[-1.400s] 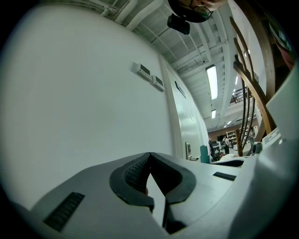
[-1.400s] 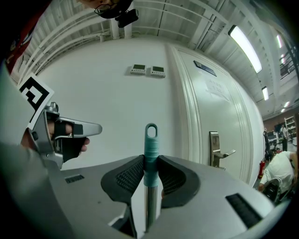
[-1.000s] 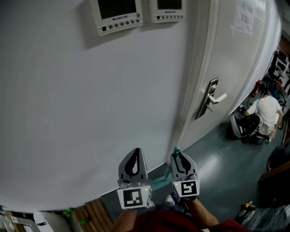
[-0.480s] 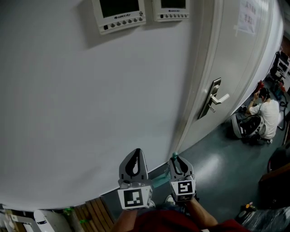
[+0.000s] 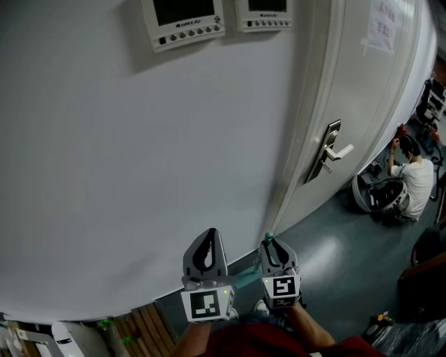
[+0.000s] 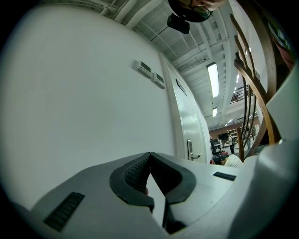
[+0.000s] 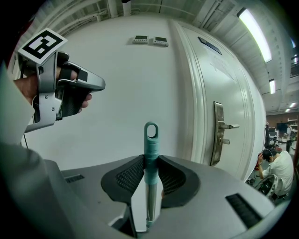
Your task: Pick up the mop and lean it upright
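The mop handle stands upright in the right gripper view, a metal pole with a teal grip and a hanging loop at its top. My right gripper is shut on the teal grip just below the loop. In the head view the right gripper is low in the middle, with the teal tip of the mop handle showing at its jaws, close to the white wall. My left gripper hangs beside it on the left, shut and holding nothing. The mop head is out of sight.
A white door with a metal lever handle is to the right of the wall. Two wall control panels sit high up. A person crouches on the grey floor at the far right. Wooden slats lie lower left.
My right gripper has sunk a little with the mop handle in it. The left gripper has stayed where it was.
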